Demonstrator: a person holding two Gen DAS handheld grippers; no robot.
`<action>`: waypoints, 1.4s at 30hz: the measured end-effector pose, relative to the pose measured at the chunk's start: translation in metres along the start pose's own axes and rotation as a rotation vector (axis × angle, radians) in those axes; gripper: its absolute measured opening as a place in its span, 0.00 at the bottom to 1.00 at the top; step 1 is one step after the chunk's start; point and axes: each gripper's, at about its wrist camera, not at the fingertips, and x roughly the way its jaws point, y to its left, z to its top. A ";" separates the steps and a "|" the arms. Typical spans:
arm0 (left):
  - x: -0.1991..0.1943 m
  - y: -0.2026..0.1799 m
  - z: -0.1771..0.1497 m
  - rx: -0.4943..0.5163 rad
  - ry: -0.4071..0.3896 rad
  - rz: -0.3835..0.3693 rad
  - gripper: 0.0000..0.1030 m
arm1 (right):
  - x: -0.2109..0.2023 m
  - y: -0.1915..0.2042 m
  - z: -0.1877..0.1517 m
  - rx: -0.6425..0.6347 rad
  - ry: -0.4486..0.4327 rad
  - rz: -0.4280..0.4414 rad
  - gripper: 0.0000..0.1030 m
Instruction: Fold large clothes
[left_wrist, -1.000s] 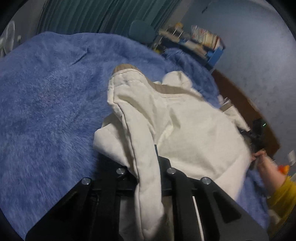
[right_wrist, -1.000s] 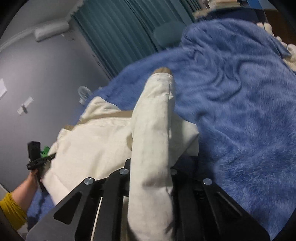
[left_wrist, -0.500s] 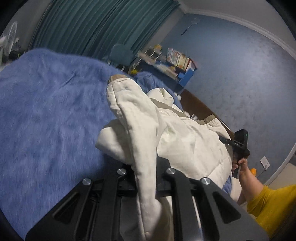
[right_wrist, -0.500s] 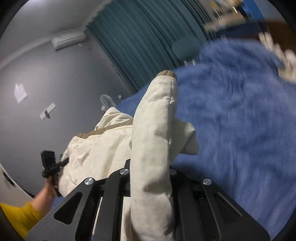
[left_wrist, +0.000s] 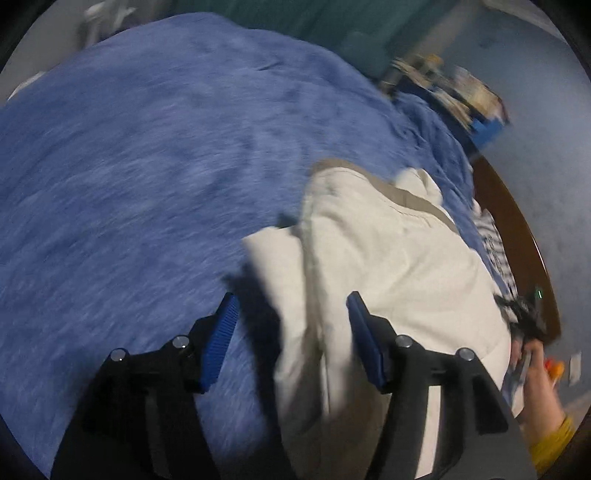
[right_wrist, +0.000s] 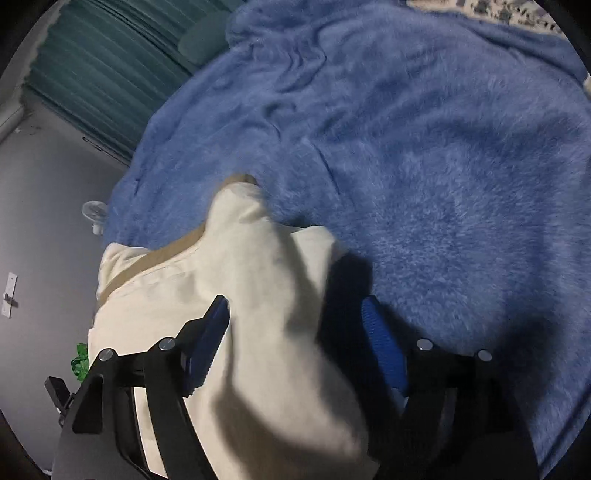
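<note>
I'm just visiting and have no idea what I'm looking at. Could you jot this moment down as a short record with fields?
Place: blue blanket spread on a bed
Garment: cream jacket with a tan collar, lying on the blanket
Left gripper: open, jacket fabric between its fingers
Right gripper: open, jacket fabric between its fingers
Background: teal curtain
Picture quality: blurred by motion

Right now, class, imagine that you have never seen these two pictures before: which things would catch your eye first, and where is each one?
First comes the cream jacket, pale against the fuzzy blue blanket that it lies on and that fills most of both views. Next come the blue-padded fingers: the left hand-held gripper and the right hand-held gripper both stand open, with a fold of the jacket running between their jaws. Teal curtains hang behind the bed.
</note>
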 end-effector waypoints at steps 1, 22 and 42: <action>-0.010 -0.004 -0.001 0.009 -0.017 0.043 0.55 | -0.005 0.005 -0.003 -0.030 -0.018 -0.018 0.69; 0.082 -0.161 -0.016 0.310 0.078 0.353 0.81 | 0.031 0.153 -0.080 -0.422 0.089 -0.218 0.86; 0.007 -0.155 -0.028 0.163 -0.150 0.313 0.89 | -0.007 0.156 -0.057 -0.364 -0.069 -0.157 0.93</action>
